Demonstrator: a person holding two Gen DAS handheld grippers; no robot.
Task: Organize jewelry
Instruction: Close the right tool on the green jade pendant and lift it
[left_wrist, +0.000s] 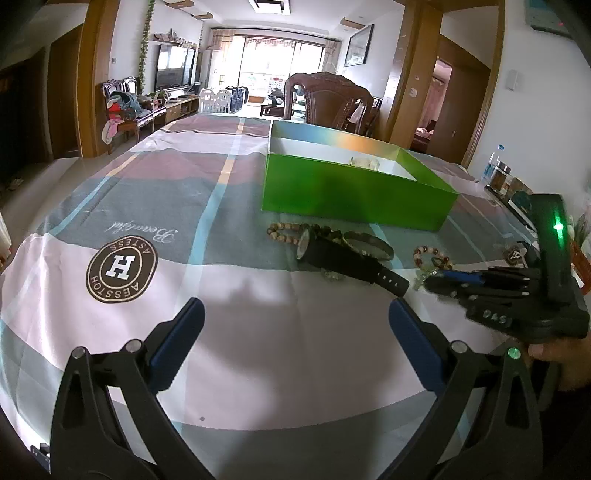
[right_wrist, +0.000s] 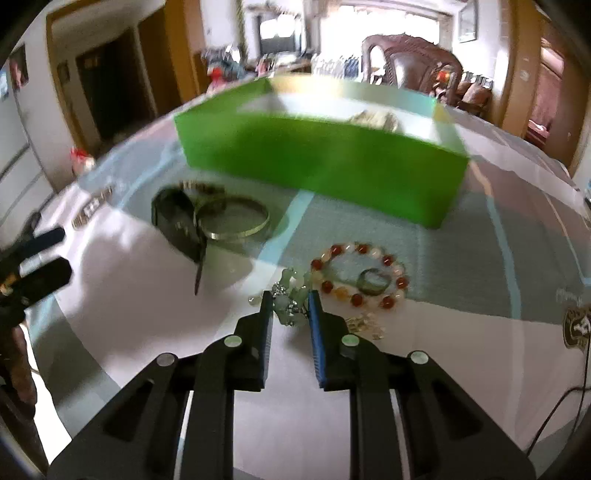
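Right wrist: green bracelet (right_wrist: 290, 303) between fingers (right_wrist: 266, 325)

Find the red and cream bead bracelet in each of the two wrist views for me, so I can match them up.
Left wrist view: the red and cream bead bracelet lies right of centre on the cloth, just beyond the right gripper.
Right wrist view: it lies just right of centre, beyond and to the right of the fingertips.
Shared landmark: the green box stands behind it in both.
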